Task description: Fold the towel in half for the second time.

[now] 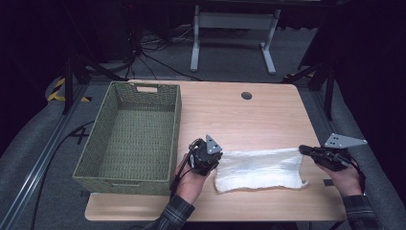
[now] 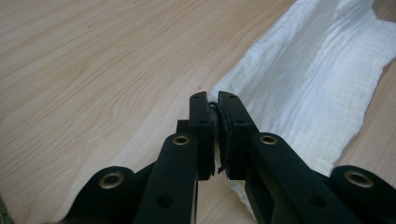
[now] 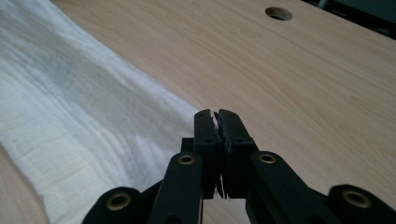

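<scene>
- A lab or test room: dark curtained walls, grey carpet.
- Loose cables trail the floor near a white desk frame.
- Hazard tape marks a stand's foot.
</scene>
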`<move>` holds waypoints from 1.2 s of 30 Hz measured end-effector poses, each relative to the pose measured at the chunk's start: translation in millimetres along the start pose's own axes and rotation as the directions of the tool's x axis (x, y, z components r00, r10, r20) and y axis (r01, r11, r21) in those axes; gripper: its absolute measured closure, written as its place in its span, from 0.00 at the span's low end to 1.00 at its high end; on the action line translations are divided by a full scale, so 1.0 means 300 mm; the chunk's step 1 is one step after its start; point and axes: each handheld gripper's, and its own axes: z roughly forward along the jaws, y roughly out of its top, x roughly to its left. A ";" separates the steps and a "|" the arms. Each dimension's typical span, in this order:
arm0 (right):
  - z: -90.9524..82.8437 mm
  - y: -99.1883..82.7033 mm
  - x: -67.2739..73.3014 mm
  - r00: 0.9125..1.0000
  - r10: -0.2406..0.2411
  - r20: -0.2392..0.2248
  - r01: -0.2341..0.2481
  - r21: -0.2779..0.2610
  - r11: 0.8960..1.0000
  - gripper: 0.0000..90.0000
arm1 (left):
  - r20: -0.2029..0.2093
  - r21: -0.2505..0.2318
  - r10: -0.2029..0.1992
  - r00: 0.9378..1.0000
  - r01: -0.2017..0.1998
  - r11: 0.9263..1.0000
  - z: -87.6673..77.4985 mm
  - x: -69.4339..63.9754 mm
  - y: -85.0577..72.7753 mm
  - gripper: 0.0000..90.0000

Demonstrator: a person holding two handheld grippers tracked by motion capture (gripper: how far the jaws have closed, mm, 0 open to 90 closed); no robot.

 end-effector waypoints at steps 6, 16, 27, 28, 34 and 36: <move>0.003 -0.049 0.023 0.999 0.016 -0.041 -0.014 0.034 0.999 0.96 | 0.011 0.013 0.002 1.000 -0.003 1.000 0.002 -0.010 -0.031 0.94; -0.005 -0.099 0.075 0.998 -0.013 -0.066 0.018 0.088 0.996 0.96 | 0.057 0.047 0.017 0.998 -0.019 0.999 -0.017 -0.063 -0.102 0.94; -0.029 -0.137 0.112 0.995 -0.005 -0.099 0.016 0.115 0.993 0.96 | 0.118 0.124 0.009 0.993 -0.024 0.992 -0.006 -0.094 -0.157 0.94; -0.028 -0.143 0.115 0.995 -0.003 -0.105 0.016 0.121 0.992 0.96 | 0.126 0.149 0.016 0.992 -0.035 0.988 -0.003 -0.096 -0.163 0.94; -0.023 -0.160 0.121 0.992 0.011 -0.128 0.008 0.146 0.989 0.93 | 0.147 0.168 0.019 0.989 -0.044 0.985 0.005 -0.095 -0.171 0.92; -0.032 -0.157 0.118 0.990 0.033 -0.135 -0.014 0.137 0.990 0.86 | 0.156 0.155 0.006 0.988 -0.030 0.987 -0.003 -0.093 -0.164 0.82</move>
